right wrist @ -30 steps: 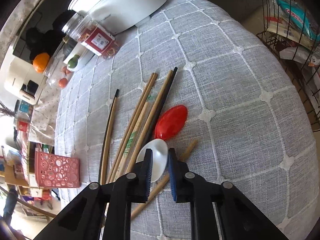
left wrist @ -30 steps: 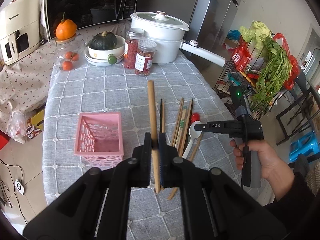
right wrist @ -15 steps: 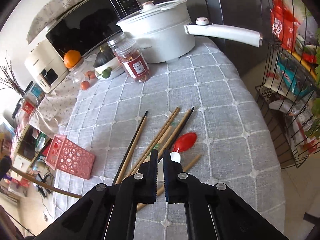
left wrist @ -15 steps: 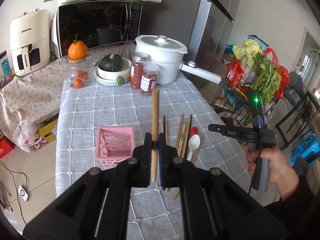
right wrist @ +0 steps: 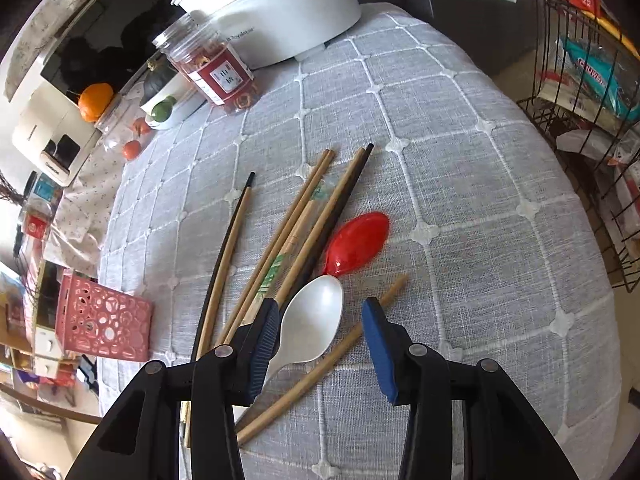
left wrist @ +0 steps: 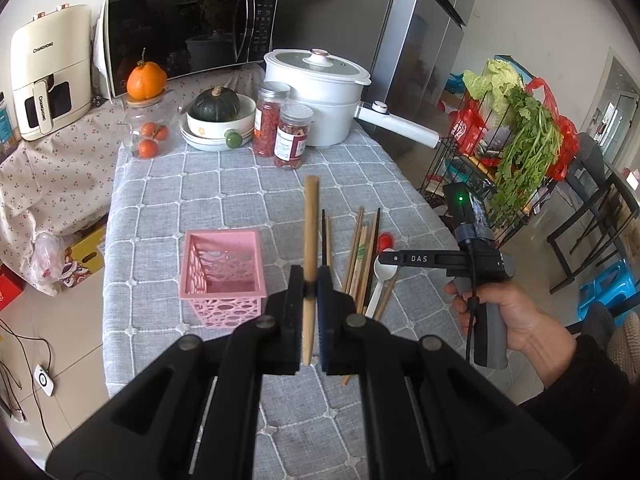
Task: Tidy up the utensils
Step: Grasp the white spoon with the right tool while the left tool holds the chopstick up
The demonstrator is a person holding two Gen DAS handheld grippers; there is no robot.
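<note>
White pot [left wrist: 316,92], lidded, is seen far beyond the fingers. Pink basket [left wrist: 222,268], just left of the left gripper [left wrist: 310,280]; nothing can be made out inside it. Bowl [left wrist: 222,118] holds a dark squash; two jars [left wrist: 286,130] hold red contents. Loose chopsticks [right wrist: 280,248] lie ahead-left of the right gripper [right wrist: 322,316]. One chopstick [left wrist: 310,240] is clamped upright in the left fingers. Right jaws, just opening, are spread either side of the white spoon [right wrist: 308,324] without pressing it. Red spoon [right wrist: 356,240] just beyond.
</note>
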